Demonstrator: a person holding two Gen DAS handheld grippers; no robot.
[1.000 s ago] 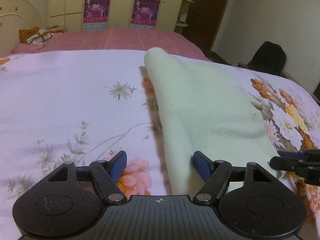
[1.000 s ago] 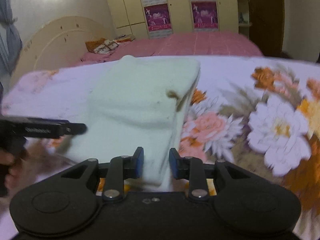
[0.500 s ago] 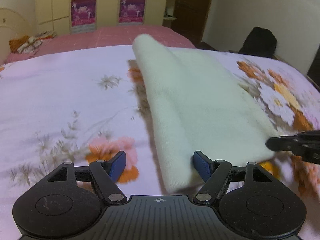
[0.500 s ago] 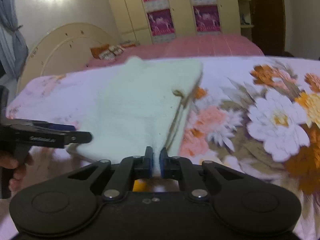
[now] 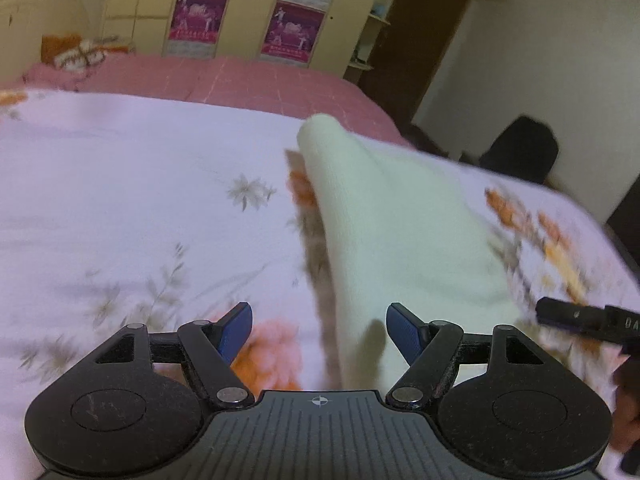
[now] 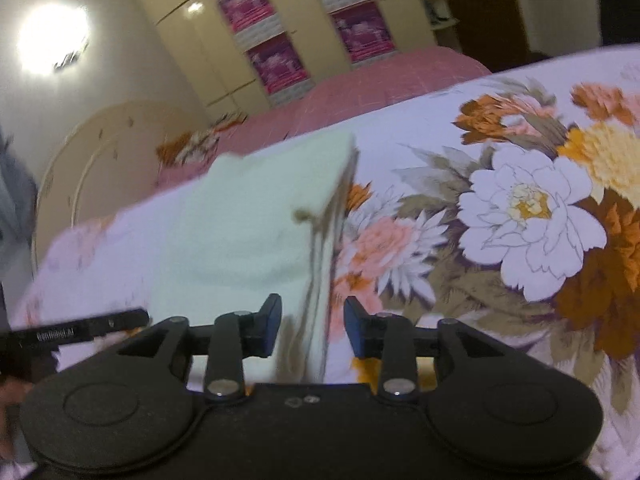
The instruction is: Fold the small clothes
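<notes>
A pale cream knitted garment (image 5: 396,232) lies on the floral bedsheet (image 5: 120,184), its near edge lifted off the sheet. My left gripper (image 5: 318,330) is open, with the garment's near left corner between its blue pads. In the right wrist view the garment (image 6: 248,232) runs away from me, and its near right edge hangs between the pads of my right gripper (image 6: 312,326), which is open. The right gripper also shows at the right edge of the left wrist view (image 5: 580,316); the left gripper shows at the left of the right wrist view (image 6: 80,328).
The floral sheet (image 6: 520,200) covers the bed's near part, and a pink quilt (image 5: 200,80) lies behind it. A headboard (image 6: 100,152), a pillow (image 5: 80,50) and a wardrobe (image 5: 240,8) stand at the back. A dark bag (image 5: 520,152) sits at the right.
My right gripper shut on the garment's near right edge half a second ago and now stands open again. Both views have tilted and the garment's near edge stands higher.
</notes>
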